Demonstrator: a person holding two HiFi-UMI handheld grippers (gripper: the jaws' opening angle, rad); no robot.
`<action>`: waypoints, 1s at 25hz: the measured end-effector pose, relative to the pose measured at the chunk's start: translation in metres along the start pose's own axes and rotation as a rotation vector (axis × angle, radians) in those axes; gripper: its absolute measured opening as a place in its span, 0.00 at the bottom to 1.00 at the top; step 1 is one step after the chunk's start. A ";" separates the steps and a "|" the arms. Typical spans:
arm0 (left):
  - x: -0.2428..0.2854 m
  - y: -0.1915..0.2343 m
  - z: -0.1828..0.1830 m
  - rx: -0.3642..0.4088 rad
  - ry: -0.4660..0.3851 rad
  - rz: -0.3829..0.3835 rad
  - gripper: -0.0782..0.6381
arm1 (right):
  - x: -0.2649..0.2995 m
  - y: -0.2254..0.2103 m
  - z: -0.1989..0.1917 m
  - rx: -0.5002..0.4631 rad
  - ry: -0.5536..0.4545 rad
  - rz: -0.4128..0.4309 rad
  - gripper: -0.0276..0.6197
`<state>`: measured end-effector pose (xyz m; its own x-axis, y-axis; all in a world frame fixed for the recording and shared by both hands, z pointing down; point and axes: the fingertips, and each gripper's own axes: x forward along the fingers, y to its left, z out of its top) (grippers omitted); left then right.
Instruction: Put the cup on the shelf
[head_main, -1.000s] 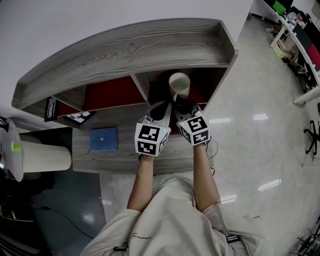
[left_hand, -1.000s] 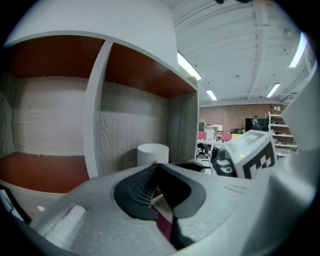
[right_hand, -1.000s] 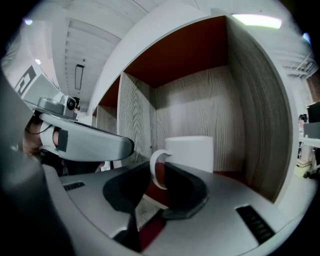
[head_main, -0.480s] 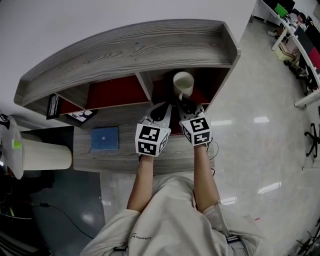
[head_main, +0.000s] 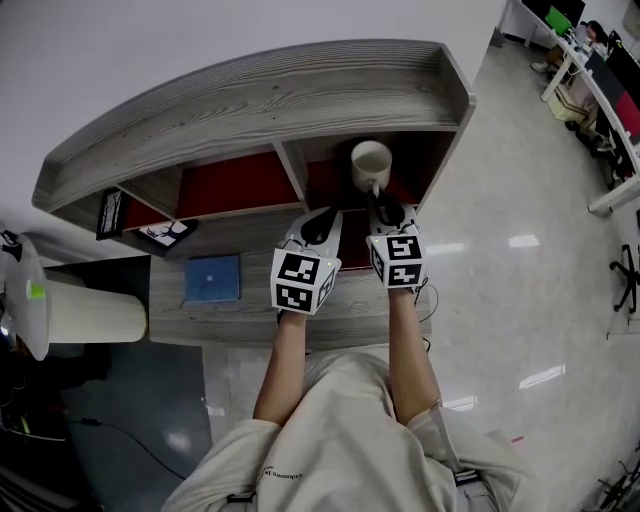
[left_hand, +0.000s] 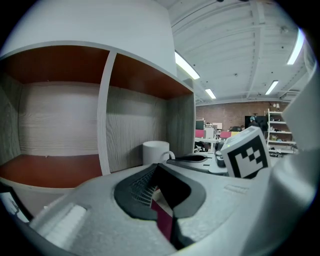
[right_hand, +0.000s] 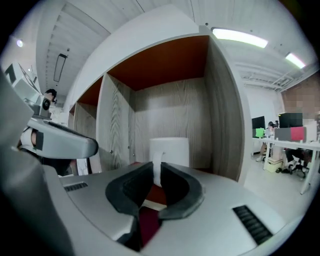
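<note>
Head view: white cup (head_main: 371, 163) sat inside the right-hand compartment of the grey wooden shelf (head_main: 260, 100), upright, long axis vertical, open mouth up. Its handle (head_main: 377, 188) pointed back toward the person. Right gripper (head_main: 381, 197) reached in just at that handle. Left gripper (head_main: 322, 214) was beside it, at the divider, apart from the cup. A blue square thing (head_main: 212, 278) lay on the desk surface (head_main: 240, 320) to the left, well apart.

Left gripper view: left gripper (left_hand: 156, 168) jaws were pressed together with nothing between them. Cup (left_hand: 155, 151) stood upright beyond, against the grey back wall of the right compartment.

Right gripper view: right gripper (right_hand: 156, 170) jaws were pinching the handle (right_hand: 157, 171), a thin white vertical strip. Cup (right_hand: 170, 151) body was straight ahead, upright. Its base was hidden behind the jaws, so contact with the red compartment floor couldn't be told.
</note>
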<state>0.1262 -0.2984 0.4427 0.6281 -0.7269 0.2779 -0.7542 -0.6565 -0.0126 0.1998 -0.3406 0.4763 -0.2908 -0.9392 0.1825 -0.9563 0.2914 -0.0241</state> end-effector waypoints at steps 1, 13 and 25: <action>-0.001 0.000 -0.001 0.000 0.003 0.001 0.12 | -0.001 -0.004 -0.001 0.008 0.003 -0.016 0.13; -0.003 -0.016 -0.002 0.003 0.000 -0.039 0.12 | -0.016 -0.009 0.006 0.052 -0.042 -0.044 0.17; -0.041 -0.010 -0.011 -0.005 0.002 -0.087 0.12 | -0.049 0.011 0.001 0.071 -0.031 -0.132 0.18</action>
<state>0.1054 -0.2597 0.4417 0.6907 -0.6668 0.2800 -0.6978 -0.7161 0.0160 0.2032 -0.2917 0.4663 -0.1622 -0.9740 0.1585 -0.9857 0.1524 -0.0719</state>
